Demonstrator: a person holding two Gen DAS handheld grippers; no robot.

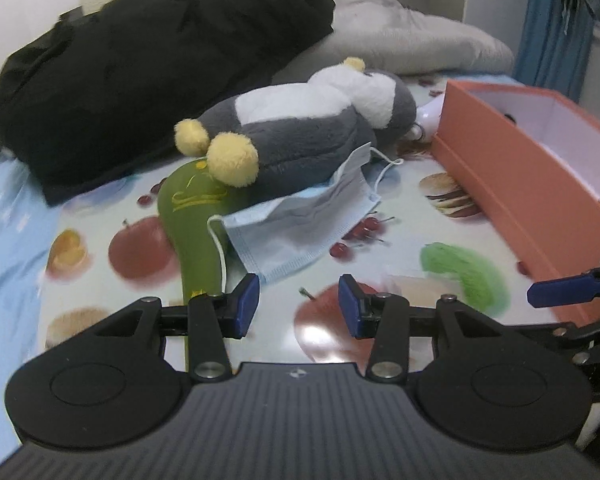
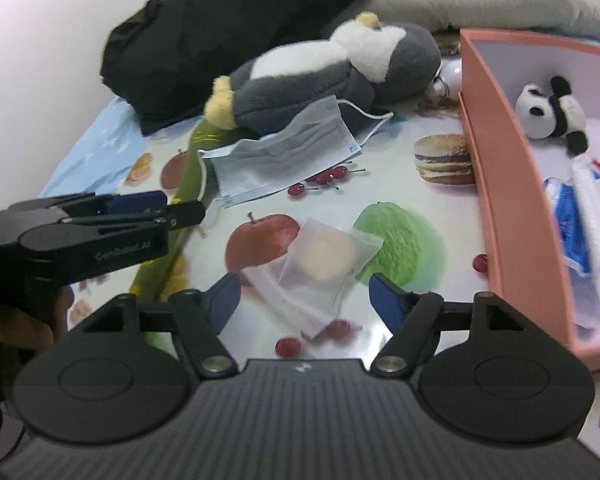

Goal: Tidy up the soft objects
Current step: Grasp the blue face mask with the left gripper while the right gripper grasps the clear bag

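Translucent pouch (image 2: 320, 264), pale round pad inside

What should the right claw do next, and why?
Probably ease the right claw forward and down over the translucent pouch. Its jaws stand open, the pouch lies just ahead between them, and the orange box beside it already holds soft things like the panda toy.

Face mask (image 2: 284, 156) at centre. Penguin plush (image 2: 328, 76) at 12 o'clock, touching. Box (image 2: 512, 200) at 3 o'clock; panda plush (image 2: 552, 112) inside. Pouch (image 2: 320, 264) at 6 o'clock.
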